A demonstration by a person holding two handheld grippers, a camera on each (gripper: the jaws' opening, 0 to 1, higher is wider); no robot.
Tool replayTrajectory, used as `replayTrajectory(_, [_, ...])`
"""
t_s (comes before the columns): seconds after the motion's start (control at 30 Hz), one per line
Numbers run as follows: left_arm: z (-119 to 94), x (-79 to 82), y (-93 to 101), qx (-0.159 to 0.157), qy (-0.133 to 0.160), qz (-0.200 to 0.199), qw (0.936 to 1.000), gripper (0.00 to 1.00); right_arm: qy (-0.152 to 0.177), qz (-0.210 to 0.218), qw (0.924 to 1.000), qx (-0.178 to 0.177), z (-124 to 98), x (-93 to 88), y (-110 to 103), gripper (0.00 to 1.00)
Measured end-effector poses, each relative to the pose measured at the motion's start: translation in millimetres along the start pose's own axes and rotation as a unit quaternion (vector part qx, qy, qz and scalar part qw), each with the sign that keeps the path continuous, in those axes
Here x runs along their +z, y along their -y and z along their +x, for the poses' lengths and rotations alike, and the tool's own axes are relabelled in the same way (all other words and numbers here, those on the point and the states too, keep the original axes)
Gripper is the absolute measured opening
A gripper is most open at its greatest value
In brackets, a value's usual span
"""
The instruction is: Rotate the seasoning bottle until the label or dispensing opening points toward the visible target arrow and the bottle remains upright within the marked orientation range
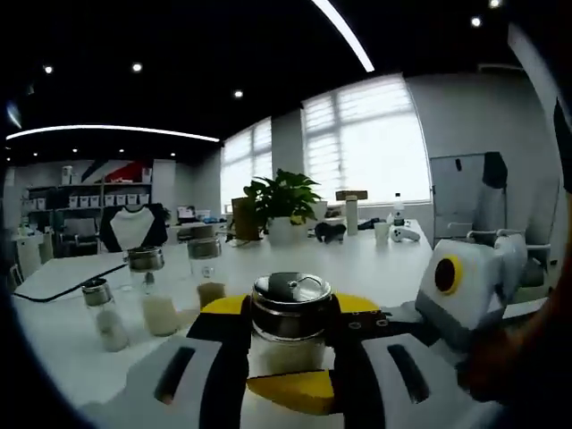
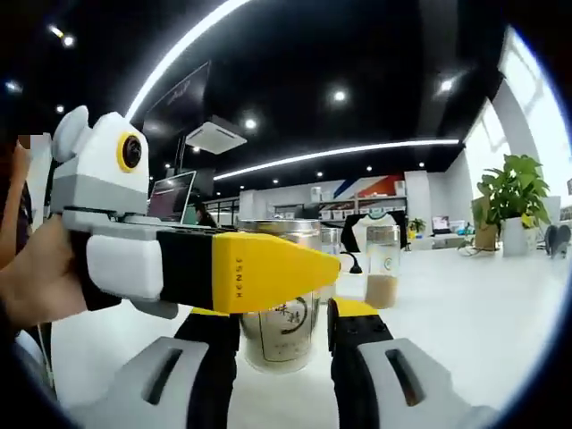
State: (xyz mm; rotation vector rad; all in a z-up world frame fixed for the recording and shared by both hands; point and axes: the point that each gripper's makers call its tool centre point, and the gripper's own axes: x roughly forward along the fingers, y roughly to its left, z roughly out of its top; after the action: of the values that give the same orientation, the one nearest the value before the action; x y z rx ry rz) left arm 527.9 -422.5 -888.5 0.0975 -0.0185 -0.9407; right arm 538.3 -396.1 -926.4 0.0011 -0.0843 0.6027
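White desk (image 1: 375,259) carries my work: nearest, my left hand-held gripper (image 1: 290,357) is clamped on the seasoning bottle (image 1: 290,326), upright. My right hand-held gripper (image 2: 284,344) straddles it too, grip unclear. I judge the turn under way; no arrow visible. Other jars (image 1: 152,290) stand beside; open desk beyond toward the plant (image 1: 284,201).
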Motion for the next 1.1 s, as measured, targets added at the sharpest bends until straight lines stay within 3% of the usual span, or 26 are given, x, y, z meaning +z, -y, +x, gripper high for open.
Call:
replayTrajectory(0.07, [-2,0.7,2.4,-0.016,-0.005,0.02,0.9997,0.36,0.001,-0.001,1.0,0.008,0,0.7,-2,0.42])
replayTrajectory(0.2, [-7,2.5,5.7,-0.053,-0.002,0.021,0.9984,0.36,0.004,0.002,0.9999,0.012,0,1.4,-5,0.45])
replayTrajectory(0.23, [-9,0.7,9.4,-0.077,-0.006,0.027,0.9966,0.36,-0.002,-0.005,0.9999,0.01,0,-0.5,-4,0.46])
replayTrajectory(0.43, [-16,-3.0,10.8,-0.121,-0.015,0.022,0.9923,0.36,-0.013,-0.012,0.9994,0.031,2,-4.0,-13,0.47])
replayTrajectory(0.9, [-20,0.9,14.2,-0.181,-0.016,-0.001,0.9833,0.36,-0.004,0.002,0.9982,0.06,2,-0.5,-24,0.39])
replayTrajectory(1.1, [-22,-1.8,9.2,-0.2,-0.021,-0.009,0.9795,0.36,-0.006,-0.015,0.9975,0.069,3,-1.1,-30,0.33])
